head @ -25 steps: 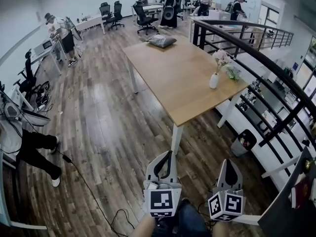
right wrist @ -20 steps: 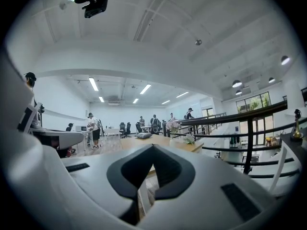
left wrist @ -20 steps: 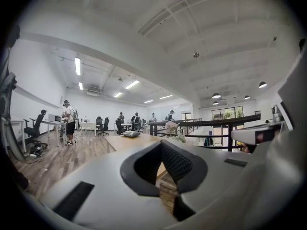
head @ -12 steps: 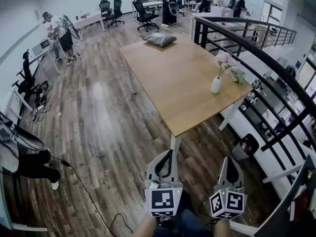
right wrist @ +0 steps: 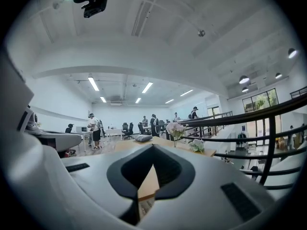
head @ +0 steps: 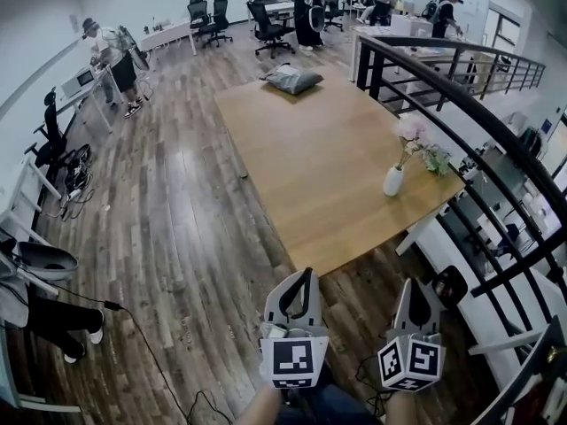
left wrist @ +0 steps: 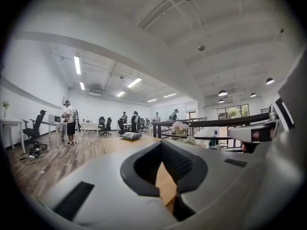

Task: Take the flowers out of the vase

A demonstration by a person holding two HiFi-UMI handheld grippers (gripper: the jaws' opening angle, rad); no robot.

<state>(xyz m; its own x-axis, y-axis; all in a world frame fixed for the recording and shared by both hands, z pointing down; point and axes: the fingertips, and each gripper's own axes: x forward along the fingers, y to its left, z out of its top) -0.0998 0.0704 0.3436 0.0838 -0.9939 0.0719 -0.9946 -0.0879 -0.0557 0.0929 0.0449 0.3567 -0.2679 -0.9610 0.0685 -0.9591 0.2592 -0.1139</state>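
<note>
I note a dark wood-plank floor (head: 177, 211) between white walls (head: 35, 51), a long wooden table (head: 310, 149) with white legs beside a black railing (head: 461, 104), a grey cushion (head: 292, 79) at its far edge, black office chairs (head: 266, 20) at desks (head: 168, 35) beyond, and strip lights (left wrist: 77, 64) overhead.

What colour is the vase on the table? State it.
White: the vase shows clearest in the head view.

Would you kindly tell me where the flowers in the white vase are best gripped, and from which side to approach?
Grip the flowers by their thin stems just above the vase mouth, below the soft pink heads, which would probably crush. Since the stems rise nearly upright near the table's right edge, come in level from the near side, then lift upward.
</note>
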